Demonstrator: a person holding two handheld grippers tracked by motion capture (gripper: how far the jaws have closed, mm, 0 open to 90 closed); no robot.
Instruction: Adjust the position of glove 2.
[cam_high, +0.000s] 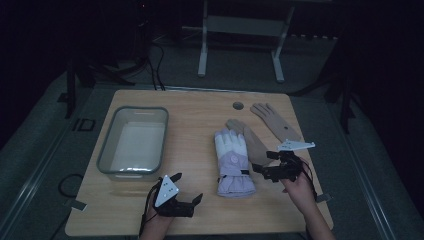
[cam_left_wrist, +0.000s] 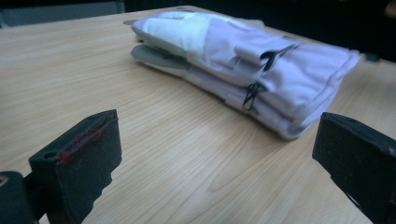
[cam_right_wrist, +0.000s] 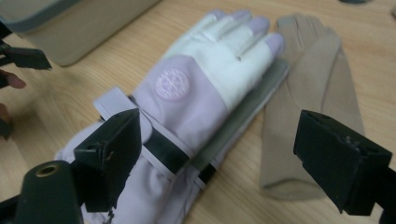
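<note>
Left gripper (cam_high: 189, 189) at 6 o'clock, jaws spread, empty | right gripper (cam_high: 261, 163) spread over lilac ski gloves' (cam_high: 233, 160) cuff, table centre | tan gloves (cam_high: 274, 120) at 2 o'clock, bin (cam_high: 106, 152) at 9 | step, judged: pre-grasp | next: lower, pinch cuff.

Your lilac ski glove (cam_right_wrist: 187, 116) covers one edge of the nearer tan glove (cam_right_wrist: 308, 107), and in the right gripper view its cuff runs off the bottom edge. In the left gripper view, the right jaw is cut by the frame's corner. From the high view, the round mark (cam_high: 238, 105) near the table's far edge is too small for you to identify.
</note>
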